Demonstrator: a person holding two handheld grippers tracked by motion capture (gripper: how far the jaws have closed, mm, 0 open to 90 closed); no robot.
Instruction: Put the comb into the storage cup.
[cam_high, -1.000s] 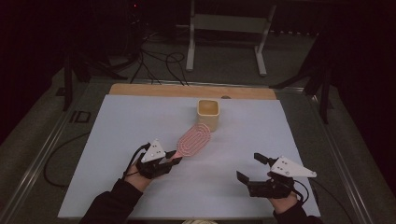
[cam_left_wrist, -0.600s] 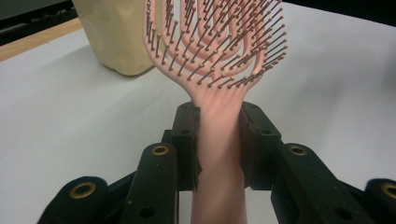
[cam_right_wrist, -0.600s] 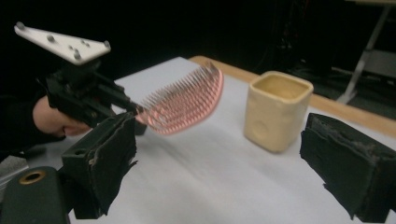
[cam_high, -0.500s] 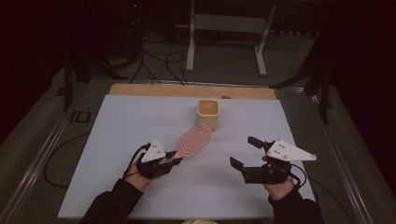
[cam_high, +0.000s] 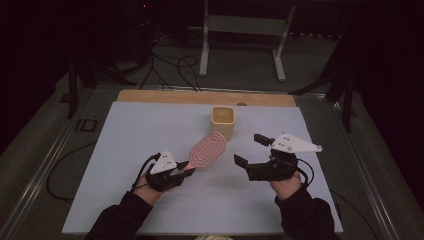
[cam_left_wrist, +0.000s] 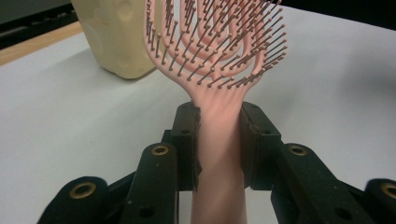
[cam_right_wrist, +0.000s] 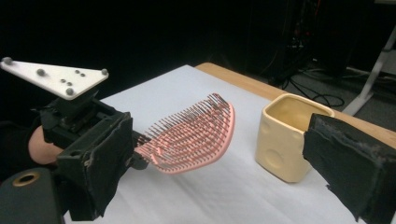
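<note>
Two grippers sit over the near half of the white table (cam_high: 125, 165), one in each of your hands. Your left gripper (cam_high: 182, 169) has its jaws clamped on the handle of the pink hairbrush (cam_high: 207, 150); in the left gripper view the pads (cam_left_wrist: 187, 140) press both sides of that handle just below where the brush head fans out, and the bristles point up toward the camera. From the high view the brush runs from your left gripper toward the far right, and its head ends just near the yellow cup (cam_high: 222, 121), a squarish, dimpled cup that stands upright at the middle of the table near the far wooden edge (cam_high: 200, 97). Whether the brush tip touches the cup you cannot tell. In the right gripper view the brush head is lifted off the table, bristle side tilted up, with the cup to its right and apart from it. Your right gripper (cam_high: 252, 150) is to the right of the brush, near it but not touching, its jaws spread wide with nothing between them, pointing left toward the brush and the cup
</note>
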